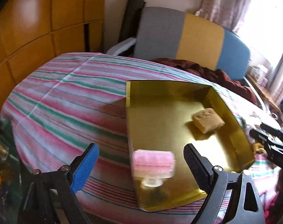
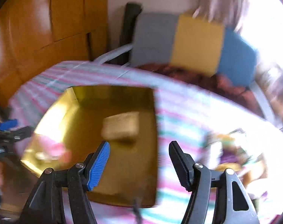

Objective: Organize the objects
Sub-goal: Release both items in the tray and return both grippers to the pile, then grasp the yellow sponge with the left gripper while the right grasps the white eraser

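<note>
Both tongs, left [image 1: 141, 166] and right [image 2: 139, 160], stand apart and empty above the gold box [image 1: 240, 130] on the striped bed [image 1: 57, 102]. A pink bottle [image 1: 153, 163] and a sponge [image 1: 208, 120] already lie inside. The colourful packet [image 2: 233, 153] lies outside, beside the box; a hasty, blurred reach risks knocking the light box askew.

Your tray [image 1: 160, 112] sits on the cloth [image 1: 66, 102] covering the worktop. In the tray, the sponge [image 1: 208, 120] lies toward its far right wall and the box [image 1: 153, 161] near its front left corner, well apart. A chair [image 1: 178, 35] stands behind the worktop.
</note>
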`<action>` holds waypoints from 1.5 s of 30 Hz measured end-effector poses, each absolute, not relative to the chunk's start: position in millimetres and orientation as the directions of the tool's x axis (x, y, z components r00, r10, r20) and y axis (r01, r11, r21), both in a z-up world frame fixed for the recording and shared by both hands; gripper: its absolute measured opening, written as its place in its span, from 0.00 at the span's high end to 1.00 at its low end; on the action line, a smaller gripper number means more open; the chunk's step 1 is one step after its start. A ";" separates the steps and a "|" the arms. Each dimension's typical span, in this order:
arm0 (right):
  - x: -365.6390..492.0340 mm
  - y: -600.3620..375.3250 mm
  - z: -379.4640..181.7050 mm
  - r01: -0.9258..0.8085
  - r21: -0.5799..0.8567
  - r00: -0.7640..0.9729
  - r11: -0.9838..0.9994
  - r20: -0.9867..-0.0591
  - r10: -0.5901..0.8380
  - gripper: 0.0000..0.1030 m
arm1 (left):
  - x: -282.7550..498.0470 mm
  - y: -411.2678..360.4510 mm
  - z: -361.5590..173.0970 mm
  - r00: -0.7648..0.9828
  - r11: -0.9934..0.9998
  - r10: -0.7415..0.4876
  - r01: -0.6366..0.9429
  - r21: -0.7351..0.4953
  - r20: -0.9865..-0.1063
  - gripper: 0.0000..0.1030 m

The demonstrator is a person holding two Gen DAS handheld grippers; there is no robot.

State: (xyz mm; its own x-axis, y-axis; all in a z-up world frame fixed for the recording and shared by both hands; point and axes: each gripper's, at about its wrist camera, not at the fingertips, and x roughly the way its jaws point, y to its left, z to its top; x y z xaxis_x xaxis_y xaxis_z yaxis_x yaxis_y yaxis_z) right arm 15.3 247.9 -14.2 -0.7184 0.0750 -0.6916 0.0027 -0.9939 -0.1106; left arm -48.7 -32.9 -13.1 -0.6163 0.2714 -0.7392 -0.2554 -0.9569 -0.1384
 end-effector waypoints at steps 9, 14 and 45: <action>37.8 370.5 -16.8 -0.210 0.056 -0.648 -0.976 -0.755 0.096 0.35 | -39.0 13.3 -2.7 -0.569 -0.909 0.369 -0.387 -0.156 -0.735 0.10; 59.2 457.4 -10.1 -0.379 0.201 -0.664 -0.903 -0.739 0.114 0.35 | -34.8 42.0 0.4 -0.541 -0.877 0.411 -0.455 -0.155 -0.734 0.05; 145.6 610.9 -49.8 -0.682 0.574 -0.674 -0.454 -0.734 0.085 0.23 | 36.2 287.7 3.5 -0.205 -0.461 0.603 -0.879 -0.127 -0.771 0.23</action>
State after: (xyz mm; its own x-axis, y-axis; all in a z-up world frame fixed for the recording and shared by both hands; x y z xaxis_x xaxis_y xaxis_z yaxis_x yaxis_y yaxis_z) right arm 145.6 610.9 -49.8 -0.6741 0.0855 -0.7337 -0.6820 -0.4536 0.5737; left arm 36.2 287.7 3.5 -0.2050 0.6031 -0.7708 -0.8786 -0.4605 -0.1267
